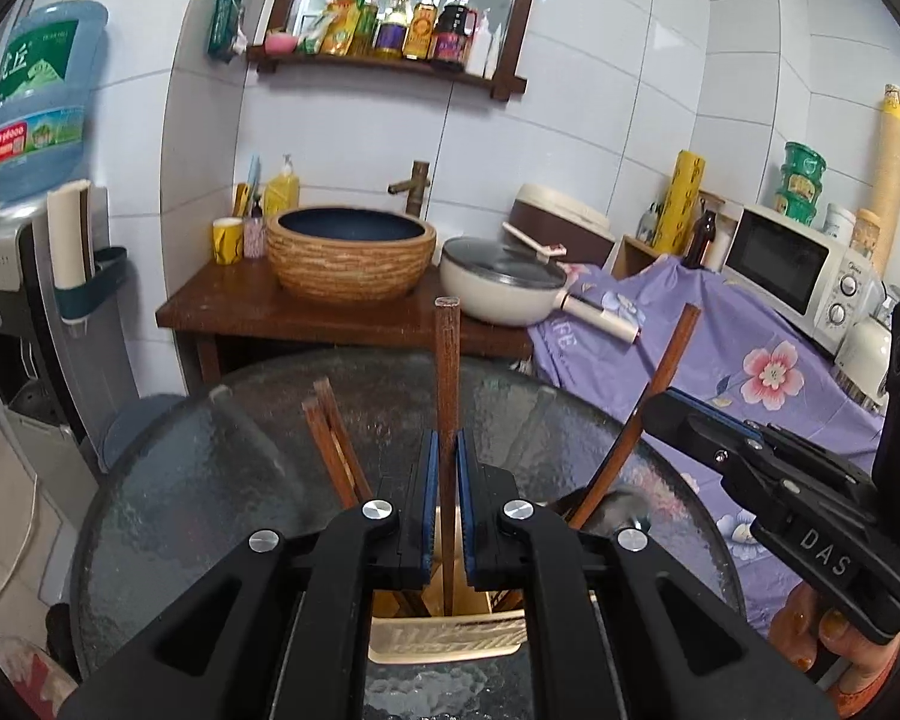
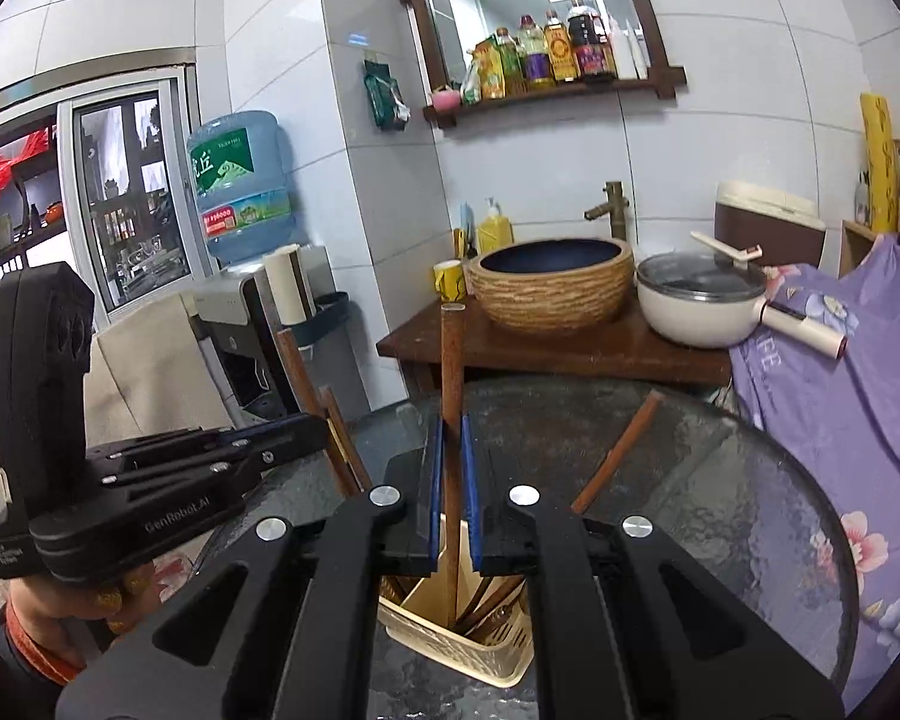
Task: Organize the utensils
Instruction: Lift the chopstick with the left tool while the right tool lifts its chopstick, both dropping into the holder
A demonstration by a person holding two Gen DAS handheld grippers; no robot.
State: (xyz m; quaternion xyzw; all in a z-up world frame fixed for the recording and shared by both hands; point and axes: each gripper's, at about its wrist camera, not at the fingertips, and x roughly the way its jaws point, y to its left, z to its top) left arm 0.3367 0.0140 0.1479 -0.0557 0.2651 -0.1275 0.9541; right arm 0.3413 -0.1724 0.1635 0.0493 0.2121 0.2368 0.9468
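A cream plastic utensil holder (image 1: 450, 636) stands on the round glass table (image 1: 210, 480), below both grippers; it also shows in the right wrist view (image 2: 468, 642). My left gripper (image 1: 448, 456) is shut on an upright brown wooden chopstick (image 1: 447, 372) whose lower end is inside the holder. My right gripper (image 2: 452, 450) is shut on another upright chopstick (image 2: 452, 360), its lower end also in the holder. Other chopsticks (image 1: 330, 438) and a long wooden handle (image 1: 660, 402) lean out of the holder. The right gripper's body (image 1: 780, 480) is at the right of the left view.
Behind the table stands a wooden counter (image 1: 240, 312) with a woven basin (image 1: 351, 252) and a white lidded pan (image 1: 504, 288). A purple floral cloth (image 1: 720, 348) covers the right counter with a microwave (image 1: 804, 270). A water dispenser (image 1: 18, 276) stands at left.
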